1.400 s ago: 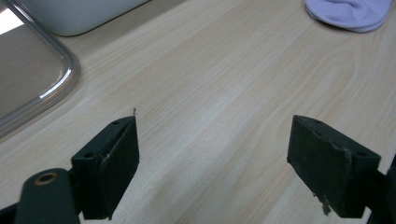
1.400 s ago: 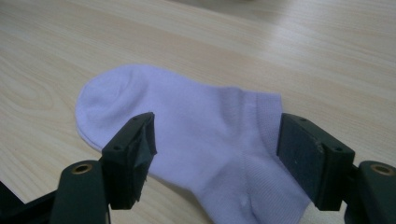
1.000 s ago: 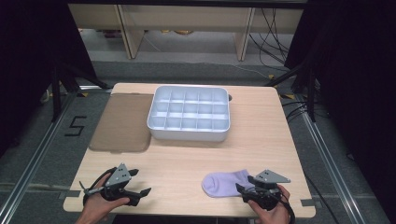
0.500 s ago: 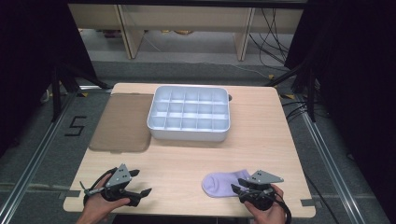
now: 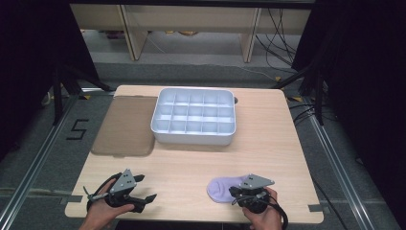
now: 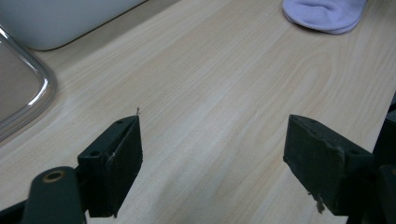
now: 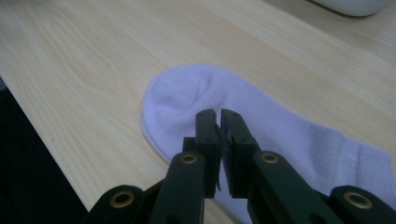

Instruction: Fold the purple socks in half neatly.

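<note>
A pale lilac sock lies flat on the wooden table near its front edge, right of centre. My right gripper points left at it. Its jaws have just been closing and now stand together on the sock, where the fabric puckers a little ahead of the right gripper's tips. My left gripper rests at the front left, held in a hand. It is open over bare wood, as the left gripper view also shows of the left gripper. The sock's toe lies far off.
A white tray of several empty compartments stands at mid-table, its corner beyond the sock. A brown translucent lid lies left of it, its rim close to my left gripper. The table's front edge runs just under both hands.
My right gripper has slid left onto the sock and its jaws have closed together. The sock has shifted slightly left. The left gripper has stayed where it was.
</note>
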### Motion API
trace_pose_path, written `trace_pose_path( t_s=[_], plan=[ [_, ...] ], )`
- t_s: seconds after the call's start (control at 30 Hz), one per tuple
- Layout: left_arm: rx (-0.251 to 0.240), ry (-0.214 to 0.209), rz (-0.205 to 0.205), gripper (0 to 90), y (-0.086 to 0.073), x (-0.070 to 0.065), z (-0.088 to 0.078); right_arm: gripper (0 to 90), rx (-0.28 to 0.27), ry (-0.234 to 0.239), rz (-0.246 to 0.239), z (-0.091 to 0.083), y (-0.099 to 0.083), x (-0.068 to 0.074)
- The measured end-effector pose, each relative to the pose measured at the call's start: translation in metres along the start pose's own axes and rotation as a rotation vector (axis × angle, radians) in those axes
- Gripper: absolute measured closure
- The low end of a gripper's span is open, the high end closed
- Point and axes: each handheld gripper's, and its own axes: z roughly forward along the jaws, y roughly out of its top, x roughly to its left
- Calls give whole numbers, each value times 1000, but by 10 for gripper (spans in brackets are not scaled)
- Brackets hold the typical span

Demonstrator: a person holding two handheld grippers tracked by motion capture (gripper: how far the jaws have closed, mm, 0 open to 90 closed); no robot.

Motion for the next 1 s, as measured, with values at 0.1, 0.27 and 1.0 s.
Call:
trace_pose_path(
  t_s=[0.1, 0.27, 1.0],
  plan=[
    [6, -10, -7, 187, 1, -2, 1, 875, 31, -3, -5, 7, 3, -1],
    [13, -34, -8, 185, 3, -3, 5, 882, 69, -4, -15, 15, 6, -4],
    [-9, -40, -76, 182, 4, -1, 8, 880, 121, 41, -123, 54, 30, 24]
  ],
)
